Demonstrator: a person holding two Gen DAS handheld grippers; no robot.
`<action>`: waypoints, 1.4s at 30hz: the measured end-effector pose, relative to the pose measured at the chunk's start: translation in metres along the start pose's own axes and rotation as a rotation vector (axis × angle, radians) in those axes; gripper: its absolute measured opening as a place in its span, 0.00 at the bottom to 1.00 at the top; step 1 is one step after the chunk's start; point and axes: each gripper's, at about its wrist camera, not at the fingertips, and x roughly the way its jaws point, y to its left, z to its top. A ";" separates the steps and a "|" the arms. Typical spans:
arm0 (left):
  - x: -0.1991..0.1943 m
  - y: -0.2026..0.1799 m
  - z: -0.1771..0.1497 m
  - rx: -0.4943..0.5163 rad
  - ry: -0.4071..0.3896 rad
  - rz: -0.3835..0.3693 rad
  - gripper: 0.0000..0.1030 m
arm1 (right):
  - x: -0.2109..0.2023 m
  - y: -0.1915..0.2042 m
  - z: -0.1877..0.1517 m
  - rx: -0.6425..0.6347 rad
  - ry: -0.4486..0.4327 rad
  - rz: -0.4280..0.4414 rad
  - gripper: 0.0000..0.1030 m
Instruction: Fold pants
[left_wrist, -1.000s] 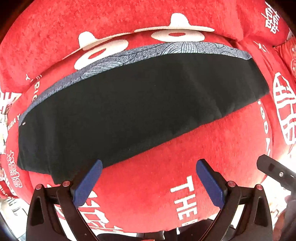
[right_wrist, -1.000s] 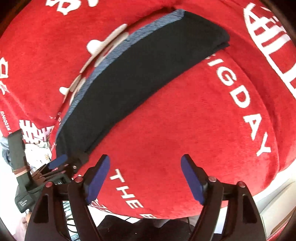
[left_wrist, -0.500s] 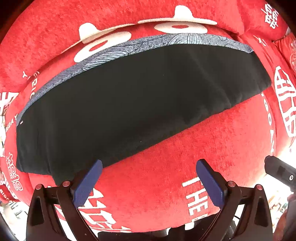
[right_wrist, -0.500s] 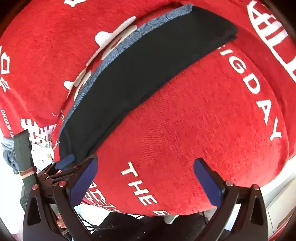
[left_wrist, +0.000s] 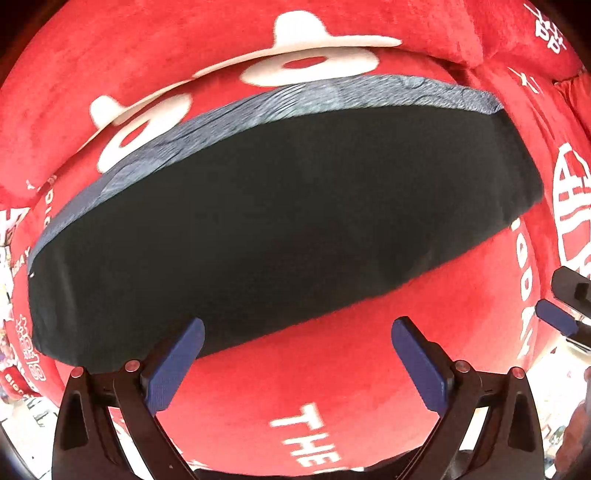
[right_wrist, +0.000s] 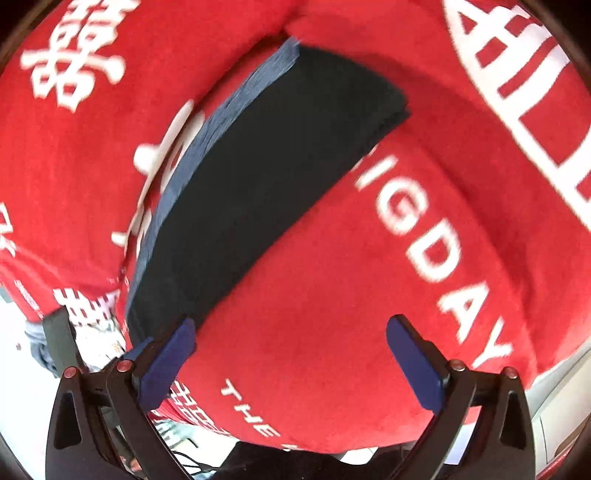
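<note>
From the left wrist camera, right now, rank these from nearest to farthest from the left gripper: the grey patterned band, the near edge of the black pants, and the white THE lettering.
From the left gripper:
1. The white THE lettering, low on the red cover just beneath the open jaws.
2. The near edge of the black pants, crossing just beyond the fingertips.
3. The grey patterned band, along the pants' far side.

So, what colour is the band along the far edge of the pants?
Blue-grey, with a fine line pattern; the left wrist view shows it best.
</note>
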 end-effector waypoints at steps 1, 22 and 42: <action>0.000 -0.006 0.005 -0.002 -0.001 -0.001 0.99 | -0.002 -0.004 0.006 0.003 -0.002 0.008 1.00; 0.021 -0.016 0.048 -0.174 -0.132 0.016 0.98 | 0.018 -0.067 0.063 0.147 -0.074 0.357 0.67; 0.015 -0.034 0.096 -0.159 -0.253 0.053 0.71 | -0.014 0.022 0.085 -0.110 -0.162 0.499 0.15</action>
